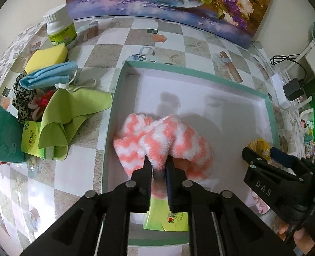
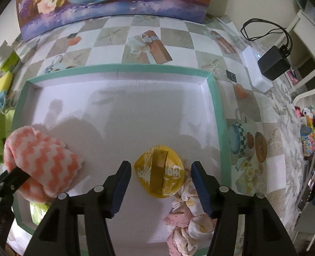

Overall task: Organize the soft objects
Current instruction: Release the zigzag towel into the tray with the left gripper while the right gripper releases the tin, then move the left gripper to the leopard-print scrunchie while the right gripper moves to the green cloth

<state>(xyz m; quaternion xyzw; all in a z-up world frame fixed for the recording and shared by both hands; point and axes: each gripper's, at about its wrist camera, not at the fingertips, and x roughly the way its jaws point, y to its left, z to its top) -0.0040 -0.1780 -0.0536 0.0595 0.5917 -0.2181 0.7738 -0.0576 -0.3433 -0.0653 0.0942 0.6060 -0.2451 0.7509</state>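
Note:
My left gripper [image 1: 158, 164] is shut on a fluffy pink-and-white zigzag sock [image 1: 164, 140] and holds it over the white floor of a green-rimmed box [image 1: 123, 89]. The sock also shows at the left of the right wrist view [image 2: 42, 162]. A green tissue pack [image 1: 168, 217] lies in the box under it. My right gripper [image 2: 160, 181] is open and empty above a yellow packet [image 2: 159, 175] on the box floor [image 2: 119, 115]. A pink-and-cream patterned cloth [image 2: 187, 215] lies bunched in the box at the right finger.
Left of the box lie a green cloth [image 1: 68, 119], a blue face mask [image 1: 48, 76], a yellow sponge [image 1: 48, 57], a leopard scrunchie [image 1: 22, 100], a teal pack [image 1: 2, 132] and a white bottle [image 1: 60, 27]. A white power strip [image 2: 255, 68] with a black adapter sits at the right.

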